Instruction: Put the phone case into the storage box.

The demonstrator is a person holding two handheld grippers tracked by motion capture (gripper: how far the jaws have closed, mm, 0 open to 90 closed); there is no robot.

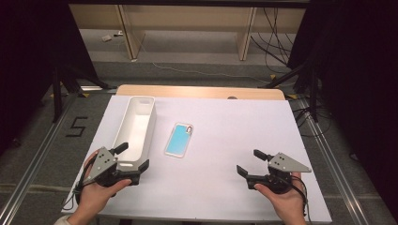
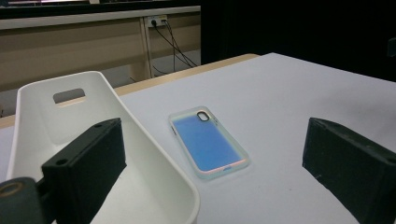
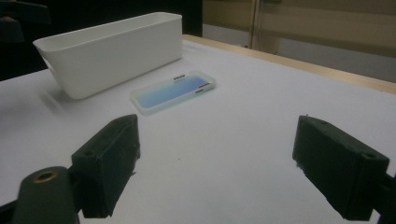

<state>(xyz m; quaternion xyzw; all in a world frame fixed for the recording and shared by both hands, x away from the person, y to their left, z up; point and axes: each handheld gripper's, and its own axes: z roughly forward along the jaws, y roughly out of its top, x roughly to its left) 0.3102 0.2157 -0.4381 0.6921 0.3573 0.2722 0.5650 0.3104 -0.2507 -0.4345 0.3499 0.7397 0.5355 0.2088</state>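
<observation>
Ahead of both open jaws, apart: phone case (image 1: 179, 139) beside bin (image 1: 136, 131).

Each hand grips a black gripper, the left gripper (image 1: 133, 161) and the right gripper (image 1: 249, 162), topped by a grey three-cornered plate dotted with small screws. Blocky black jaws carry round screw holes, a brass-ringed hole sits at the base, and black cables trail back.

Grey floor (image 1: 197, 70) — wooden shelving (image 1: 187, 28)
</observation>
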